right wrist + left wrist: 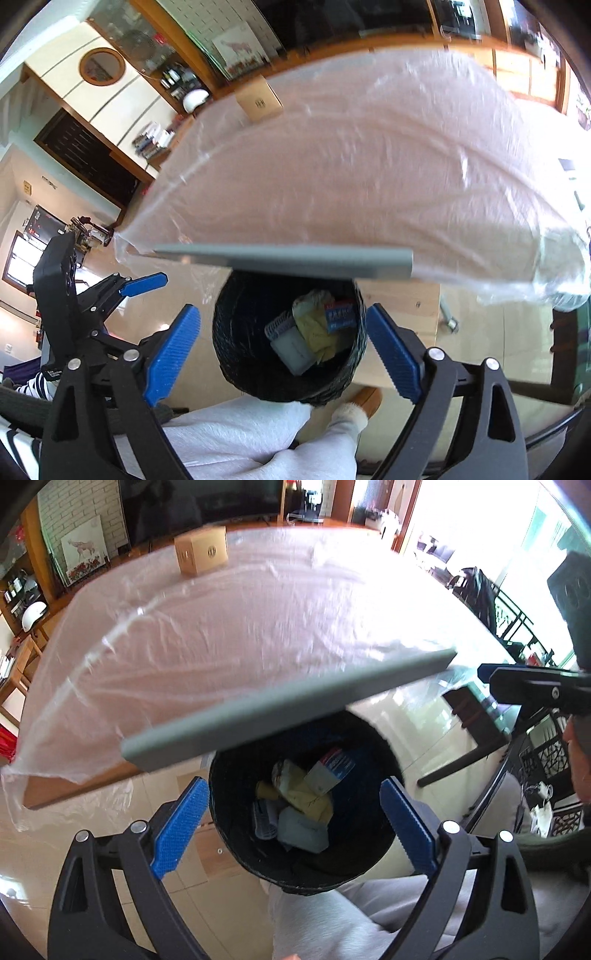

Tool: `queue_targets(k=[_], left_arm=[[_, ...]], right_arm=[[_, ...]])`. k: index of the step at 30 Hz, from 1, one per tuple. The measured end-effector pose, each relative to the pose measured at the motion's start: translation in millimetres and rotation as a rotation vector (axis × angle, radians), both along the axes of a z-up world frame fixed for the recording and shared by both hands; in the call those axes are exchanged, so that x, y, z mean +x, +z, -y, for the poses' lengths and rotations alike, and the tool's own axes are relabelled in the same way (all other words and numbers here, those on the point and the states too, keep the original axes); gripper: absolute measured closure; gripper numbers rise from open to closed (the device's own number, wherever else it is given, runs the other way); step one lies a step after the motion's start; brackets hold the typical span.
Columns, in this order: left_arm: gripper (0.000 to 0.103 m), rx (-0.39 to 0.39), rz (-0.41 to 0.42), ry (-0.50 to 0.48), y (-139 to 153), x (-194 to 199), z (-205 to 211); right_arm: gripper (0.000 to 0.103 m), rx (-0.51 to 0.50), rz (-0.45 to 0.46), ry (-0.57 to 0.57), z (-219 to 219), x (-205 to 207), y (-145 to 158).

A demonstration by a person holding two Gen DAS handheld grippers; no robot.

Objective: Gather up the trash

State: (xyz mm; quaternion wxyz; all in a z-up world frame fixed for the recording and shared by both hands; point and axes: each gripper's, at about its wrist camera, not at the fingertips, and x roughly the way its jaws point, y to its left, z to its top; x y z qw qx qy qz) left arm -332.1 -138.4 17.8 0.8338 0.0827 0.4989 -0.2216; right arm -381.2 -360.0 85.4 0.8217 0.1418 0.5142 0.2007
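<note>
A black round bin [236, 834] [236, 354] stands on the floor below the table edge, holding trash [306, 808] [314, 332]: yellow crumpled paper, a pale blue piece, a blue-and-white packet and a grey ridged item. My left gripper [293, 830] hangs above the bin, open, nothing between its blue pads [177, 830]. My right gripper [284, 354] is likewise over the bin, open and empty. In the left wrist view the right gripper [517, 679] shows at the right edge; in the right wrist view the left gripper [140, 284] shows at the left.
A table under clear plastic sheet [258, 627] [369, 166] with a grey front edge [288, 716] [288, 260] overhangs the bin. A small cardboard box [202, 550] [258, 99] stands at its far side. A person's grey-trousered legs [351, 915] [258, 435] and slipper [367, 400] are beside the bin.
</note>
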Motion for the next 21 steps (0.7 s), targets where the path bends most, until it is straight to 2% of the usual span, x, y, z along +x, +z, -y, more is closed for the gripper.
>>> queue_targets(k=[4,6,9,11,15,18,21], left_arm=[[0.008,0.001,0.094,0.040,26.3,3.4,1.9],[0.006,-0.004,0.125,0.075,38.7,8.7,1.5],[0.006,-0.013,0.162,0.129,50.0,21.8,-3.1],[0.006,0.000,0.177,0.179,54.2,39.8,-9.9],[0.006,-0.025,0.170,0.261,52.3,83.4,-30.3],[0.006,-0.026,0.162,0.321,44.2,125.8,-47.3],[0.006,-0.017,0.158,0.375,36.1,170.8,-64.4]], right_arm=[[0.009,-0.030,0.083,-0.036,-1.7,0.9,22.1],[0.005,-0.065,0.133,-0.058,-2.6,2.0,31.1],[0.004,-0.136,0.211,-0.094,-4.0,9.0,39.4],[0.004,-0.166,0.232,-0.119,0.0,22.0,39.1],[0.004,-0.197,0.234,-0.197,21.5,71.9,27.4],[0.004,-0.277,0.234,-0.236,39.4,122.6,13.3],[0.004,-0.263,0.201,-0.290,62.7,172.4,-1.5]])
